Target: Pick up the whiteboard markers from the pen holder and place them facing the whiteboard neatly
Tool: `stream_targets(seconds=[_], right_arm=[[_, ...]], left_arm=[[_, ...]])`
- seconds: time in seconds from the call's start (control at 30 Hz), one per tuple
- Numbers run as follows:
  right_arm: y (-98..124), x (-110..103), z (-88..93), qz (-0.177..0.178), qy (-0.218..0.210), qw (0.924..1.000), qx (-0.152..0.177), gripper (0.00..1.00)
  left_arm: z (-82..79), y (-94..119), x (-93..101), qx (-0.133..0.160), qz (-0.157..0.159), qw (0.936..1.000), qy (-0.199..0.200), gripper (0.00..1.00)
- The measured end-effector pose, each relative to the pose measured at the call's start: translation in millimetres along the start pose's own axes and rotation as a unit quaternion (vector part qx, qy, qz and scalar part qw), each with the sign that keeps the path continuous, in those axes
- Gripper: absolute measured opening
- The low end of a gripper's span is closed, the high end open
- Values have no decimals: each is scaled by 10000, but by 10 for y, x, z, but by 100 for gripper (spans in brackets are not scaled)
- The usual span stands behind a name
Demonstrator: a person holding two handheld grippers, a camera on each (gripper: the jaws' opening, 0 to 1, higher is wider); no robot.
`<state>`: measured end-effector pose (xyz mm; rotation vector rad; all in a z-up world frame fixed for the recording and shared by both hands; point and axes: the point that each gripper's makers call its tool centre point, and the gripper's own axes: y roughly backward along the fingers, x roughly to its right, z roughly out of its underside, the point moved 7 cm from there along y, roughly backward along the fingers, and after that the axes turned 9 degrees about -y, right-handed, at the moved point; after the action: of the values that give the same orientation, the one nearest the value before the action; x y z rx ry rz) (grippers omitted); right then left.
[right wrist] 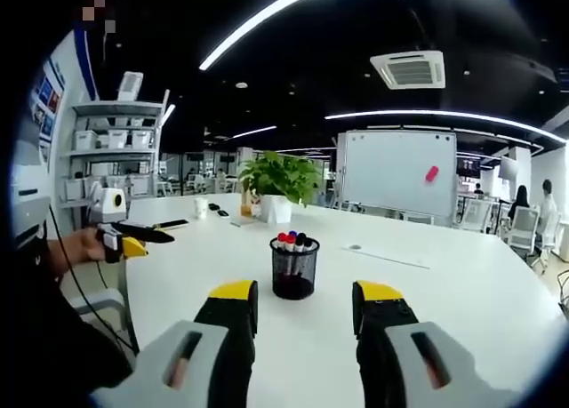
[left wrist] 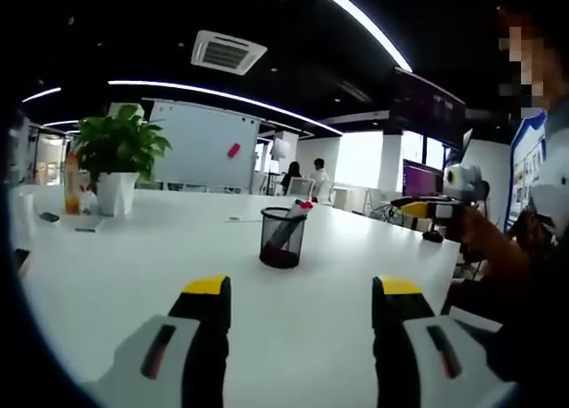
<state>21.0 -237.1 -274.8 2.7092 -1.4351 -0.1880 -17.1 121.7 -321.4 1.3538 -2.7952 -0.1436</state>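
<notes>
A black mesh pen holder [left wrist: 283,237] [right wrist: 294,270] stands upright near the middle of the white table [left wrist: 116,275] [right wrist: 471,292]. Several whiteboard markers [left wrist: 298,211] [right wrist: 293,241] with red, blue and black caps stick out of it. The whiteboard [left wrist: 203,146] [right wrist: 398,172] stands beyond the table's far side, with a pink item stuck on it. My left gripper [left wrist: 300,292] is open short of the holder, with nothing between its jaws. My right gripper [right wrist: 305,294] is open too, also short of the holder and empty. Each gripper shows in the other's view [right wrist: 147,239] [left wrist: 418,211], held in a hand.
A potted green plant [left wrist: 120,150] [right wrist: 280,181] stands at the table's far side, with an orange bottle [left wrist: 71,184] beside it. Small dark items and papers [right wrist: 378,255] lie on the table. Shelves with boxes [right wrist: 111,146] line one wall. People sit beyond, past the table.
</notes>
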Motion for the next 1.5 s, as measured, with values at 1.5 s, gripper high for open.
stream_targets(seconds=[1.5], right_arm=[[-173,263,-45,343,-81,9994,-41,46]], left_arm=[[86,-216,-273,-181,194,9996,51,66]])
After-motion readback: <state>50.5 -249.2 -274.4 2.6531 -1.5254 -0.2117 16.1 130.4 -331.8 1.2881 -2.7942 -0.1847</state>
